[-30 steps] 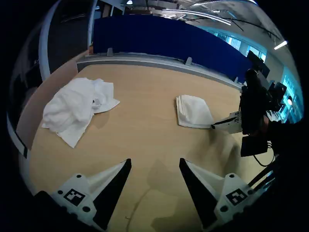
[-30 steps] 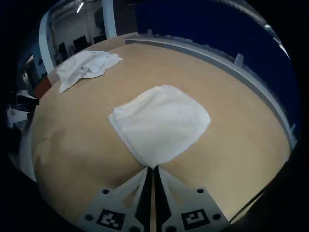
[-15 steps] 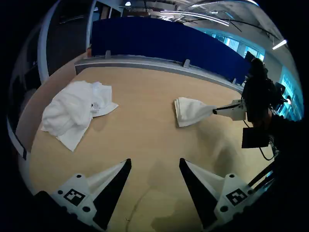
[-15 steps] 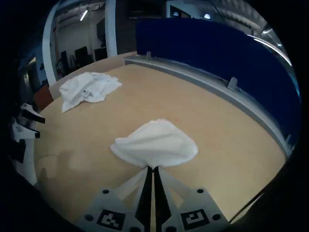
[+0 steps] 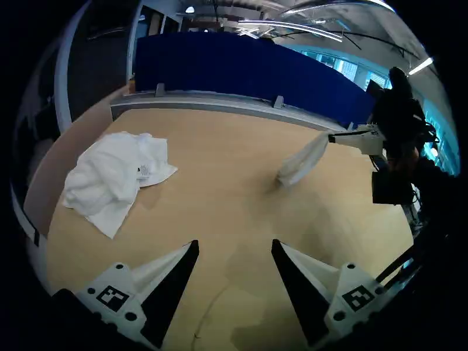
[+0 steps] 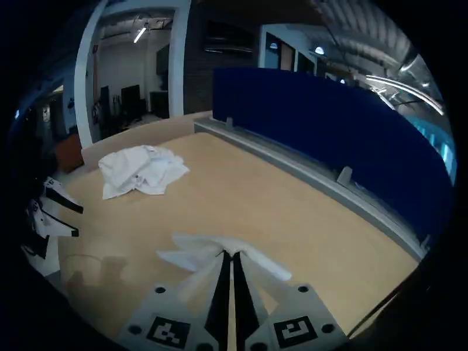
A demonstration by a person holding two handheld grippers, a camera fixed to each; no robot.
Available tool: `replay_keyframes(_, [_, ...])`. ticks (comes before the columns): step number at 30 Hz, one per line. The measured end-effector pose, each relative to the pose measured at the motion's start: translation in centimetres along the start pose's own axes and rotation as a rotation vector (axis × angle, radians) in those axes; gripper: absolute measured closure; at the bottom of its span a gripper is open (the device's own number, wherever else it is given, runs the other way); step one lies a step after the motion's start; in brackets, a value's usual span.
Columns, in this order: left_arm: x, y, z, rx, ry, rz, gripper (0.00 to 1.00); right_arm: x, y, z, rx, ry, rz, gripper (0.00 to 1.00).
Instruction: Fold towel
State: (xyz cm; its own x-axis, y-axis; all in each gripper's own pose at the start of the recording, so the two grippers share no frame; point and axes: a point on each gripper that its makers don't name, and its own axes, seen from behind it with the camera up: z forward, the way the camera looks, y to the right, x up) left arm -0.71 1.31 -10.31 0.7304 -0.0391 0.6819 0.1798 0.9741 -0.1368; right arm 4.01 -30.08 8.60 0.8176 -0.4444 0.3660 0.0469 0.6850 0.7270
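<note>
While pinching one end of the limp white towel (image 5: 301, 161) in the right claw (image 5: 331, 138), holds it aloft, long axis slanting down toward the pale wood worktop (image 5: 222, 146) near its right edge. Left claw (image 5: 234, 241) apart above near edge.

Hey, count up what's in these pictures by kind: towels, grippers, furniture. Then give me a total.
Towels: 2, the crumpled towel and the held towel.
Grippers: 2, the left gripper open, the right gripper shut on the held towel.
Furniture: 2, the table and the blue divider.
Total: 6.
</note>
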Motion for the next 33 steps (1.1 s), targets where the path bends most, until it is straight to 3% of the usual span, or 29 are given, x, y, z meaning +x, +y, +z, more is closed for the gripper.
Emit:
replay_keyframes(6, [0.7, 0.4, 0.0, -0.015, 0.003, 0.009, 0.08, 2.0, 0.8, -1.4, -0.013, 0.021, 0.006, 0.97])
replay_keyframes(15, [0.7, 1.0, 0.5, -0.054, -0.008, 0.013, 0.08, 2.6, 2.5, -4.5, -0.041, 0.02, 0.029, 0.97])
replay_keyframes(24, [0.4, 1.3, 1.1, -0.092, -0.022, 0.05, 0.08, 1.3, 6.8, -8.9, -0.101, -0.011, 0.051, 0.97])
replay_keyframes(33, [1.4, 2.0, 1.3, -0.07, -0.001, 0.032, 0.08, -1.7, 12.7, -13.8, -0.131, -0.043, 0.086, 0.97])
